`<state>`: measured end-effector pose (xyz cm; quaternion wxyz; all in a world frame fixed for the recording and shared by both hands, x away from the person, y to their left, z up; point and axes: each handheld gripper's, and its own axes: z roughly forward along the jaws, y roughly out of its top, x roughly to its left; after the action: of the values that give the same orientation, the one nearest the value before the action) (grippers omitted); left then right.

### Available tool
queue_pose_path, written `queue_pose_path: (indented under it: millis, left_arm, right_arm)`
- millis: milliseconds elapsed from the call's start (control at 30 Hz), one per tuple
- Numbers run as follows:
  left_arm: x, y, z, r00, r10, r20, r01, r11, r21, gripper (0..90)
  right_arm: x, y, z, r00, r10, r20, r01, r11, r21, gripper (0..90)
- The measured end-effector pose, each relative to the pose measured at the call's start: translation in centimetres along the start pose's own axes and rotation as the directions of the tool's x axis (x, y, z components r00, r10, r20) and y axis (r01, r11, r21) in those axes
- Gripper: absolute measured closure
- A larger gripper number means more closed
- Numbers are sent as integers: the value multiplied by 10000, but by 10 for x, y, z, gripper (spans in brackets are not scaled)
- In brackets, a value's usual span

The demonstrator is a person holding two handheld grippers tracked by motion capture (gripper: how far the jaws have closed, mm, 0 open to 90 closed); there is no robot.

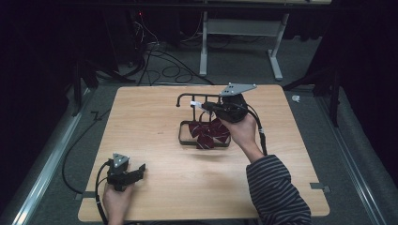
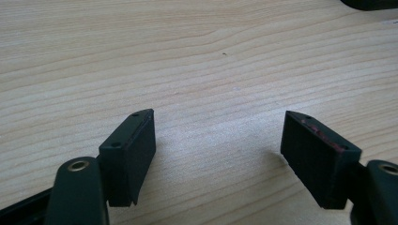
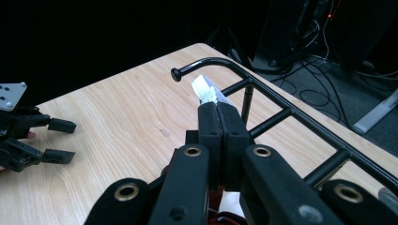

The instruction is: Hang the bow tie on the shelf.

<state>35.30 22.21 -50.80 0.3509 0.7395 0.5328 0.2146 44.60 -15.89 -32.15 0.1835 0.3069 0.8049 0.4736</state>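
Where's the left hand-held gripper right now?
In the high view the left hand-held gripper sits at the table's near-left corner, jaws open over bare wood, well clear of the black wire rack and the right hand-held gripper.

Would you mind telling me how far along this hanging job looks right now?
Done: several dark red pieces already sit at the black rack's base. In hand: the right claw is shut on a white tag beside the rack's top bar, so one more piece seems underway. Left: unclear; the left claw hovers open over bare table.
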Motion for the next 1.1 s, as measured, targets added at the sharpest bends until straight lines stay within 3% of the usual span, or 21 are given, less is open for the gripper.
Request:
queue_pose_path:
  millis: [1100]
  left_arm:
    - [0, 0, 0, 10000, -16, -7, 16, 10000, -18, 275]
  right_arm:
    - [-16, 8, 12, 9984, 340, 445, -344, 9994, 64, 900]
